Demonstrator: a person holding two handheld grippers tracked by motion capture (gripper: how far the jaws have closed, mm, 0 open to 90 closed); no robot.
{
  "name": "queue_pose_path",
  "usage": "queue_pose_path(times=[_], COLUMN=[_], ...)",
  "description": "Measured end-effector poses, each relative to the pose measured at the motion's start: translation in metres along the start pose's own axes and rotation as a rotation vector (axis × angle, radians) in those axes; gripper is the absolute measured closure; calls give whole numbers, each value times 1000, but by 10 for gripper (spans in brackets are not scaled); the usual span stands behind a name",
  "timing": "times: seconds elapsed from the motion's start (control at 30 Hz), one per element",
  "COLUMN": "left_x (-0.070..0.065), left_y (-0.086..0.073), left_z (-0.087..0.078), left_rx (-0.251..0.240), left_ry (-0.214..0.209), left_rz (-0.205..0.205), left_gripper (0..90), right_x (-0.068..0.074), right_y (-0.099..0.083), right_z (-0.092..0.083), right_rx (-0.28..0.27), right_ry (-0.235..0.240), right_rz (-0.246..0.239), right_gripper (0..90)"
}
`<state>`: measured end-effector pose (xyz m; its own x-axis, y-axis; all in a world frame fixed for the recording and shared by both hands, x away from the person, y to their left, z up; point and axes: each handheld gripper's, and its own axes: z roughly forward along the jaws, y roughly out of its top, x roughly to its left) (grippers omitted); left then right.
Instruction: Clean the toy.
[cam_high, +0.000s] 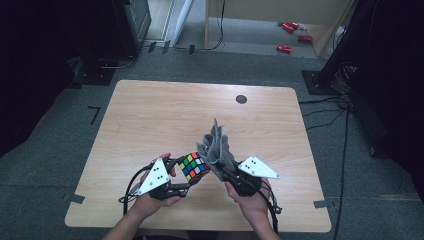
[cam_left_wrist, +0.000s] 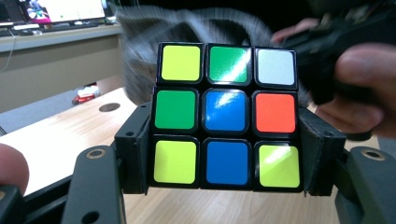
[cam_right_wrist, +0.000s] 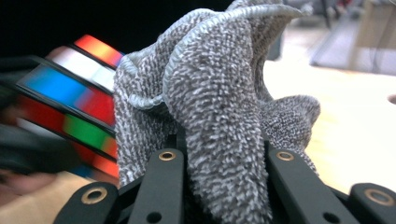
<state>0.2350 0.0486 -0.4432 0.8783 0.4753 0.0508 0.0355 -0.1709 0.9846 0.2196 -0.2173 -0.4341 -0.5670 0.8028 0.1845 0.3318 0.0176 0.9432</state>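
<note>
Right hand-held gripper (cam_high: 224, 167) around grey cloth (cam_high: 216, 145), bunched upright.

Light wooden table (cam_high: 150, 125), rounded corners, dark round spot (cam_high: 241, 99), perhaps a hole

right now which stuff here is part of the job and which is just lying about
In the job:
- cube, clamped in the left gripper
- grey cloth, pinched in the right gripper, up against the cube

Lying about:
- red things on the floor beyond the table
- dark round spot in the tabletop
</note>
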Motion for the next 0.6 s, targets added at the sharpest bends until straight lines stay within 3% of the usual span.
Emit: queue_pose_path(times=[0.07, 0.13, 0.3, 0.4, 0.43, 0.47, 0.5, 0.6], left_x=[1, 2, -4, -8, -9, -9, -8, -3], left_y=[-1, -3, -4, 0, 1, 1, 1, 1], left_z=[0, 1, 6, 3, 2, 2, 1, -1], left_rx=[18, 34, 44, 24, 26, 26, 21, -3], left_ry=[21, 28, 7, -14, -7, -5, -10, -18], left_rz=[23, 27, 37, 44, 59, 62, 52, 18], left_gripper=[345, 345, 345, 345, 345, 345, 345, 345], right_x=[-6, -4, 29, 35, 32, 27, 22, 10], right_y=[0, 7, 21, 17, 12, 9, 6, 1], right_z=[-3, -10, -19, -13, -11, -9, -8, -2], right_rx=[-18, -66, -153, -121, -133, -138, -127, -61], right_ry=[-11, 9, 117, 120, 112, 125, 124, 66], right_rz=[37, 47, -48, -66, -48, 2, 29, 28], right_gripper=[756, 756, 752, 752, 751, 752, 753, 752])
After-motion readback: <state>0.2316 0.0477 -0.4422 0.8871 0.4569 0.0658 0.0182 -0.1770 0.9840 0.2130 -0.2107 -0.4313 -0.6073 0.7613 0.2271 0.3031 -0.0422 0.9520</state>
